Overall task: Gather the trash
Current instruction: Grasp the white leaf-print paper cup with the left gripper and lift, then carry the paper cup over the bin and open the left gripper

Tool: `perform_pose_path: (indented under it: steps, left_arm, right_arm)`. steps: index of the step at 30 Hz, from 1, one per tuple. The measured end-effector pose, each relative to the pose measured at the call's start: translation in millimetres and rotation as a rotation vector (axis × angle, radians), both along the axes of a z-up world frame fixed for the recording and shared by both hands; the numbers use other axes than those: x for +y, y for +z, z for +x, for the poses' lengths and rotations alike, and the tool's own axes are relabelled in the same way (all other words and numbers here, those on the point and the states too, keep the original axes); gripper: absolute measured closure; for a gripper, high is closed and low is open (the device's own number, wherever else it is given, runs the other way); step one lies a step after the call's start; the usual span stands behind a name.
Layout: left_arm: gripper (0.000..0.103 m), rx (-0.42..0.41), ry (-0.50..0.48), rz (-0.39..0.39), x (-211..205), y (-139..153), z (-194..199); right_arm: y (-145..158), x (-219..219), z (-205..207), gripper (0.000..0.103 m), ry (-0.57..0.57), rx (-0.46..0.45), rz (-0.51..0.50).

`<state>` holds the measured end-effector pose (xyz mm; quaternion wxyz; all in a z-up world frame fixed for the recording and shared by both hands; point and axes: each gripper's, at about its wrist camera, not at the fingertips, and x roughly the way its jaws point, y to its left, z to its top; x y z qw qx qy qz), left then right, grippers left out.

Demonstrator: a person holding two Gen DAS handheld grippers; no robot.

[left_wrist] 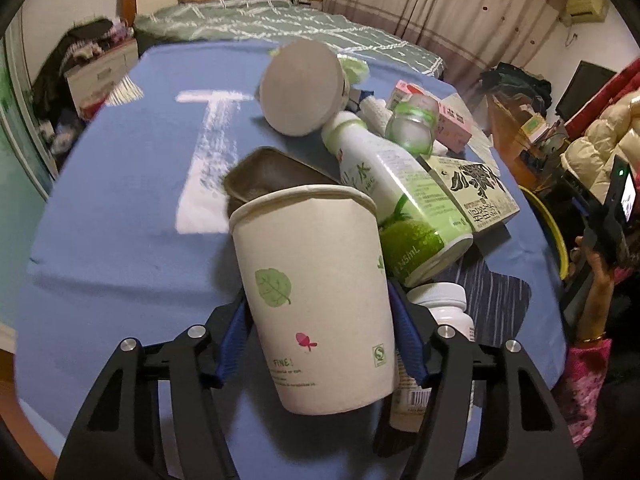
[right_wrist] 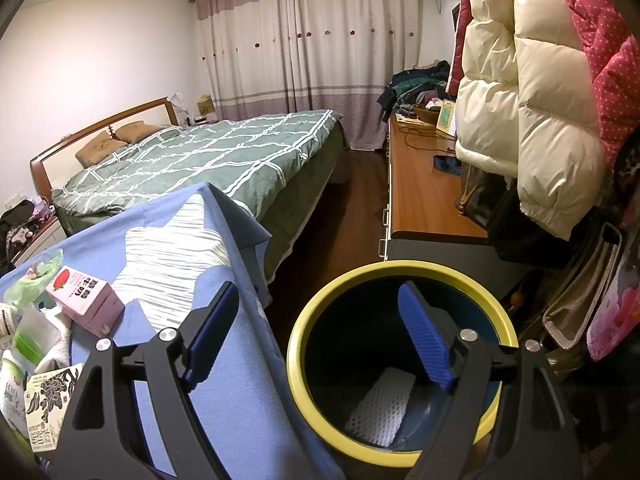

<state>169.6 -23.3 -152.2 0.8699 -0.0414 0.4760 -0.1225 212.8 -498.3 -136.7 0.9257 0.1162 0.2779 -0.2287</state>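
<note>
The left gripper [left_wrist: 316,340] has its blue ribbed pads set against both sides of a white paper cup with a green leaf and a small pink print [left_wrist: 316,296], pinching it low on its body; the cup stands tilted on the blue cloth-covered table [left_wrist: 120,240] with its rolled rim crushed inward at the back. Just right of the cup, partly behind the right finger, stands a white plastic pill bottle with a white cap [left_wrist: 444,308]. Behind the cup a white and green drink bottle with a lime picture [left_wrist: 392,192] lies on its side, touching a cream carton with black leaf drawings [left_wrist: 476,188] on its right. Farther back lie a round grey disc-shaped object [left_wrist: 302,86], a clear glass jar with green bands [left_wrist: 412,124] and a pink milk carton with a strawberry picture [left_wrist: 452,120]. In the right wrist view the right gripper [right_wrist: 320,336] hangs with its jaws spread wide and nothing between them, over the rim of a dark blue round bin with a yellow edge [right_wrist: 304,360] standing on the floor beside the table; a piece of white foam netting [right_wrist: 380,412] lies at the bin's bottom. Beyond are a bed with a green checked quilt [right_wrist: 224,160] and striped curtains [right_wrist: 312,40].
</note>
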Motion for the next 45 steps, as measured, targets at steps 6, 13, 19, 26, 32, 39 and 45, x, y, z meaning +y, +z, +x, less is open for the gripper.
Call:
perform_pose_path:
  steps: [6, 13, 19, 26, 32, 39, 45]
  left_arm:
    - [0.04, -0.071, -0.024, 0.041, -4, 30, -18]
    - [0.04, -0.189, -0.11, 0.031, -40, 71, -31]
    - [0.04, -0.21, -0.269, 0.007, -112, 79, -23]
    - [0.04, -0.189, -0.442, -0.02, -220, 68, -8]
    - [0.04, -0.172, -0.515, -0.008, -313, 52, 15]
    - [0.039, -0.105, -0.582, 0.012, -416, 27, 47]
    - [0.035, -0.034, -0.598, 0.03, -474, -2, 70]
  right_arm:
    - [1, -2, -2, 0.025, 0.003, -0.02, 0.015]
    - [6, -10, -18, 0.025, -0.004, -0.055, 0.024]
    - [21, -30, -49, 0.025, -0.014, -0.055, 0.0]
    - [35, -46, -94, 0.025, -0.03, -0.031, -0.104]
    - [33, -75, -132, 0.025, -0.086, -0.022, -0.079]
    - [20, -95, -169, 0.025, -0.128, 0.004, -0.06]
    - [6, -109, -181, 0.025, -0.153, 0.036, -0.025]
